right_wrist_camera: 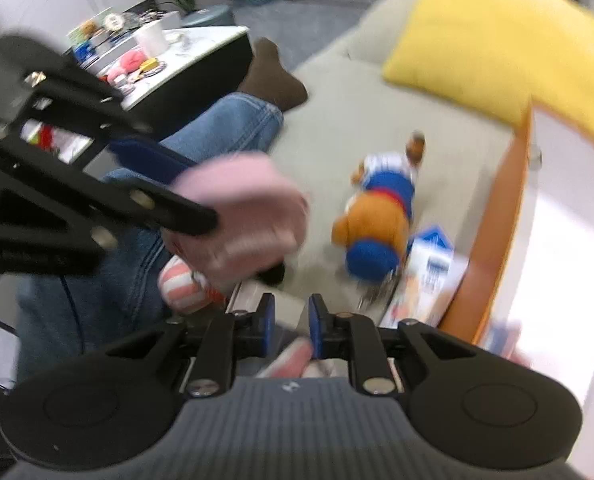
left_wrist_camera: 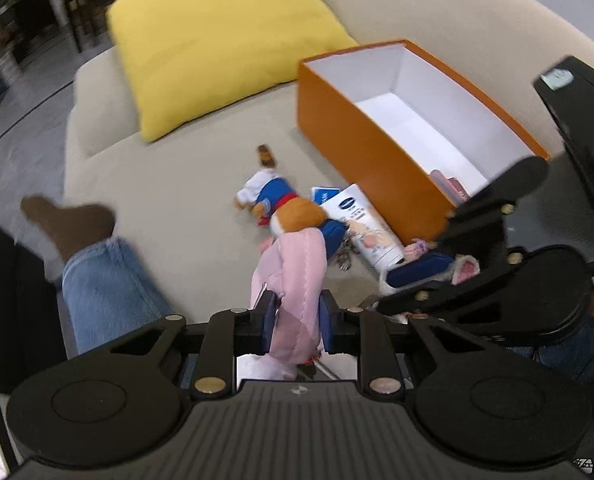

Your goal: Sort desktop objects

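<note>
My left gripper is shut on a pink plush toy and holds it above the beige sofa seat. The toy also shows in the right wrist view, held in the left gripper there. My right gripper is open and empty, its jaws a small gap apart, low over the clutter. A plush bear in blue clothes lies on the seat. A white lotion tube lies against the open orange box. The box holds a few small items.
A yellow cushion leans at the sofa's back. A person's jeans leg and brown sock rest on the seat at left. A striped pink-and-white item lies near the leg. A cluttered white table stands beyond the sofa.
</note>
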`<state>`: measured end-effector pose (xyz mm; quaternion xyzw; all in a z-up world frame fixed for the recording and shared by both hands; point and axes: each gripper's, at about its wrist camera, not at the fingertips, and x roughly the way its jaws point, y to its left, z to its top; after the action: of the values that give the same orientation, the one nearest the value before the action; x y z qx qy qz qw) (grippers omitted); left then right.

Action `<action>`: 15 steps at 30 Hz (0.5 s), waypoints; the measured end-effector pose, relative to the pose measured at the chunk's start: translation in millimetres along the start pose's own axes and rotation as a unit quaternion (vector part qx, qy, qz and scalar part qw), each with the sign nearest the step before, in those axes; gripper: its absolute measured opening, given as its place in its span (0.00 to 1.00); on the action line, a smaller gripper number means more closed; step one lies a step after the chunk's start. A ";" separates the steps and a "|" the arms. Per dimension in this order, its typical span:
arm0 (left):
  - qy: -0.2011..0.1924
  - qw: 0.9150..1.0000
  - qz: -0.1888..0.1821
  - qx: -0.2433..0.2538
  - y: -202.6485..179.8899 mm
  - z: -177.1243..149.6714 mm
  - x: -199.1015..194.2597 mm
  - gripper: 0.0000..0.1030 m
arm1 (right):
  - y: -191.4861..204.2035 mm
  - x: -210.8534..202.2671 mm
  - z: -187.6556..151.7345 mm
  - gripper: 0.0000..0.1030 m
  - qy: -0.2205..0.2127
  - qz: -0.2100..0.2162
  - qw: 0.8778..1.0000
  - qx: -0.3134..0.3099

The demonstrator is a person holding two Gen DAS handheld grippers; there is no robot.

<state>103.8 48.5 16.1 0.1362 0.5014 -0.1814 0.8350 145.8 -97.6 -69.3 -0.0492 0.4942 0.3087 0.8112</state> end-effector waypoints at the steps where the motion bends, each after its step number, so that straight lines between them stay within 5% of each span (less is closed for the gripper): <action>1: -0.006 1.000 0.003 -0.008 1.9 -5.4 -2.9 0.25 | 3.2 -0.9 -2.1 0.20 0.006 0.003 1.000 0.003; 3: -0.013 1.000 0.027 -0.005 0.4 -13.6 -6.6 0.25 | 13.4 0.0 -5.2 0.31 0.019 -0.007 1.000 -0.001; 6: -0.011 0.997 0.076 0.019 -5.4 -27.0 -5.5 0.25 | 25.8 0.6 -8.9 0.32 0.018 -0.034 0.999 -0.017; 15: -0.055 0.997 0.031 -0.039 11.3 -44.8 -11.0 0.22 | 21.6 -53.4 -28.3 0.32 -0.009 -0.032 0.999 0.022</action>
<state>68.7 78.8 5.7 0.1087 0.4570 -0.1426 0.8712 95.0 -115.3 -34.4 -0.0444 0.4919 0.2716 0.8260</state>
